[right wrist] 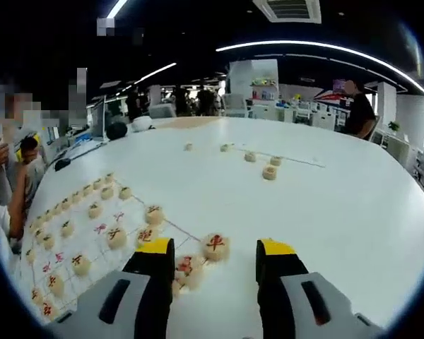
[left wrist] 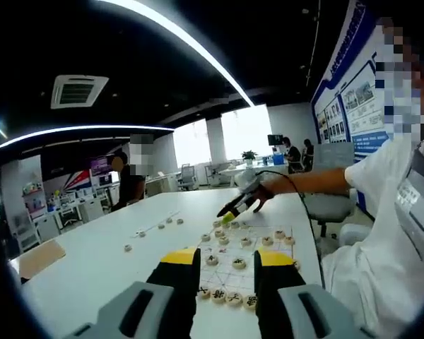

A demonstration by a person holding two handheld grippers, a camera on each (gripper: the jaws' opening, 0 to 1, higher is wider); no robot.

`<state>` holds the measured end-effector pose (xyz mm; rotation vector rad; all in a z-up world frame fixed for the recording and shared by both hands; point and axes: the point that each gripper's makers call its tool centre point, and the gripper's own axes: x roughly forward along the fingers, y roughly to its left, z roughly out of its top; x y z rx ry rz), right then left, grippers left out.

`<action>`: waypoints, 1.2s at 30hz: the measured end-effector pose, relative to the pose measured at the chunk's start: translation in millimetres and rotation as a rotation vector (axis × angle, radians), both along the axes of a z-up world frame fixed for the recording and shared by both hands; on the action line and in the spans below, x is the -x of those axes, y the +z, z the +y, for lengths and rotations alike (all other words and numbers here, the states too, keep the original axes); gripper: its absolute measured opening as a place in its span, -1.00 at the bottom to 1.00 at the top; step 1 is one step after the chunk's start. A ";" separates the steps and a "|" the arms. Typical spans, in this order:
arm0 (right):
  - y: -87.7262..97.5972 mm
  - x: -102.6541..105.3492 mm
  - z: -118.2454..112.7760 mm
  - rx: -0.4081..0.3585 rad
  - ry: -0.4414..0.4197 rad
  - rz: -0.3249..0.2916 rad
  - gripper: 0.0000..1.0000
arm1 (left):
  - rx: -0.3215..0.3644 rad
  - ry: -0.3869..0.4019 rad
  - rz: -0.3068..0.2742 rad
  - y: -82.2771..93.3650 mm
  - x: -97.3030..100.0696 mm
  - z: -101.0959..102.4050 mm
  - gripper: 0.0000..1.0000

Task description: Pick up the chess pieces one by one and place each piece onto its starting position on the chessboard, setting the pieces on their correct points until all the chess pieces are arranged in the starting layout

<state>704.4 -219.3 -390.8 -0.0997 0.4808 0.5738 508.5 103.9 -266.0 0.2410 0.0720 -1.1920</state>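
Note:
The chessboard [left wrist: 258, 248] lies on the white table, with round cream pieces [left wrist: 239, 263] on its points. My left gripper [left wrist: 227, 263] hangs open over the board's near edge, nothing between its fingers. The right gripper [left wrist: 230, 213], held in a hand, points down at the board's far edge. In the right gripper view the board [right wrist: 99, 229] spreads to the left with red-marked pieces [right wrist: 115, 236] in rows. My right gripper [right wrist: 215, 248] is open, and a red-marked piece [right wrist: 215, 245] rests on the table just ahead between its tips. Another piece [right wrist: 186, 270] sits by the left finger.
Several loose pieces [right wrist: 270, 171] lie scattered on the table [right wrist: 325, 212] beyond the board, also seen as loose pieces [left wrist: 160, 226] to the left. A brown board [left wrist: 39, 258] lies at the table's left edge. A person [left wrist: 132, 180] stands behind the table; office desks and chairs fill the background.

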 end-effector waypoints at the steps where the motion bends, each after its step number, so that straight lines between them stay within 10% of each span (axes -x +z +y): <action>1: 0.0 -6.4 0.0 0.001 -0.007 0.002 -0.11 | 0.002 -0.001 -0.001 0.8 0.4 0.1 -0.36; 14: -3.7 -118.5 -0.5 0.029 -0.194 0.016 -0.19 | 0.010 0.010 0.001 1.4 -4.9 5.1 -0.36; 25: -6.2 -134.4 -3.9 0.044 -0.267 0.011 -0.22 | 0.017 0.013 0.000 3.8 -5.6 7.1 -0.36; 30: -10.1 -141.6 -6.4 0.102 -0.255 0.022 -0.64 | 0.013 0.010 0.001 3.2 -5.2 4.6 -0.36; 36: -5.1 -147.0 -11.6 0.101 -0.226 0.006 -0.65 | 0.012 0.009 0.001 3.4 -6.3 3.7 -0.36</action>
